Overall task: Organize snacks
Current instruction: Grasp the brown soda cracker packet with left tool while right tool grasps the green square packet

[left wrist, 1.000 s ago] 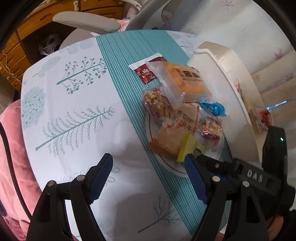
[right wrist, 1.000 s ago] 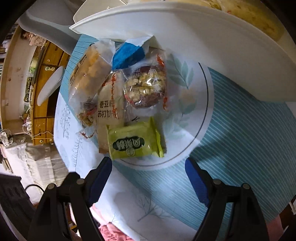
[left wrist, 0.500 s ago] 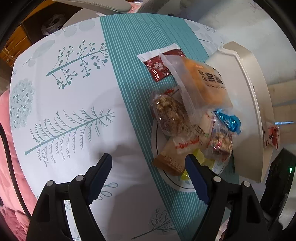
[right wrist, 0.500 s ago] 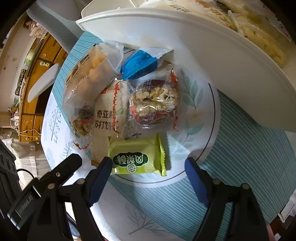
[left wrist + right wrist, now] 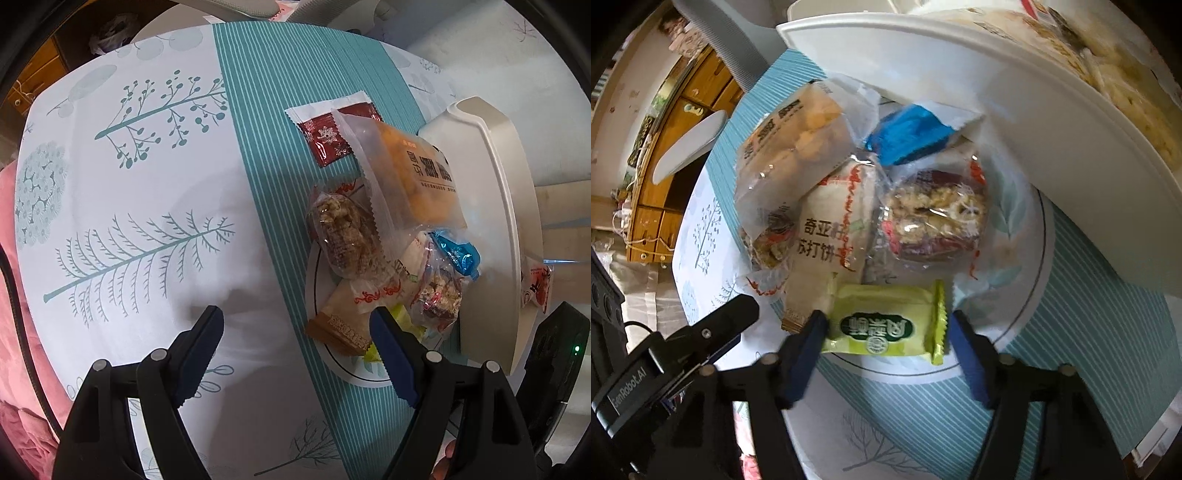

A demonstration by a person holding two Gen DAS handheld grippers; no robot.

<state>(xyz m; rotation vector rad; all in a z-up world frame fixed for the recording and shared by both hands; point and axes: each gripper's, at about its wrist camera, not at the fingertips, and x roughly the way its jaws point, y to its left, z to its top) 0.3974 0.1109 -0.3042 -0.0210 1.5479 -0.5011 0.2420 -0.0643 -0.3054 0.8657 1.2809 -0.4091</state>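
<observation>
A pile of wrapped snacks lies on a white plate (image 5: 1027, 295). A green packet (image 5: 886, 321) is nearest, at the plate's front. My right gripper (image 5: 886, 332) is open, one finger on each side of the green packet. Behind it lie a white cracker packet (image 5: 831, 229), a nut bar (image 5: 934, 218), a blue candy (image 5: 912, 136) and an orange pastry bag (image 5: 790, 147). My left gripper (image 5: 295, 350) is open and empty above the tablecloth, left of the plate (image 5: 317, 266). A red sachet (image 5: 328, 140) lies on the teal stripe.
A white tray (image 5: 997, 103) with several snacks inside overhangs the plate's far side; it also shows in the left wrist view (image 5: 498, 221). The round table (image 5: 129, 221) has a tree-print cloth. A wooden cabinet (image 5: 665, 166) and a chair stand beyond.
My right gripper has moved in toward the plate and now straddles the green packet. My left gripper has shifted left and away from the plate.
</observation>
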